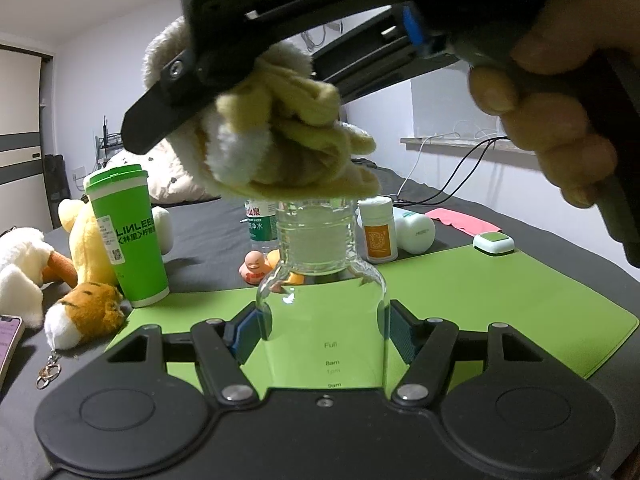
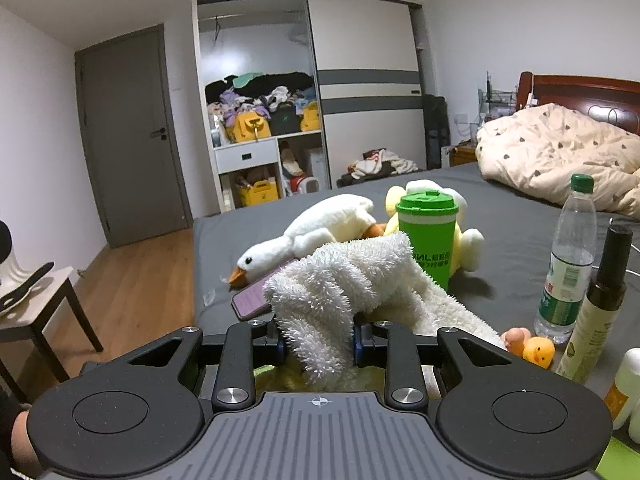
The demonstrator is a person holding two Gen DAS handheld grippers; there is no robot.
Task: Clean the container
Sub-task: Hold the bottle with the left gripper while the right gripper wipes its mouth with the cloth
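Observation:
A clear glass bottle (image 1: 322,312) with time marks stands upright on the green mat (image 1: 500,300). My left gripper (image 1: 322,336) is shut on the bottle's body. My right gripper (image 1: 224,76) comes in from above, shut on a fluffy white and yellow cloth (image 1: 296,148). The bunched cloth rests on the bottle's open mouth. In the right wrist view my right gripper (image 2: 318,346) pinches the cloth (image 2: 344,288), which hides the bottle below.
A green lidded cup (image 1: 128,236), plush toys (image 1: 80,240), a phone (image 1: 8,340), rubber ducks (image 1: 256,266), a water bottle (image 2: 568,256), a dark bottle (image 2: 596,308) and small white containers (image 1: 376,228) crowd the grey bed around the mat.

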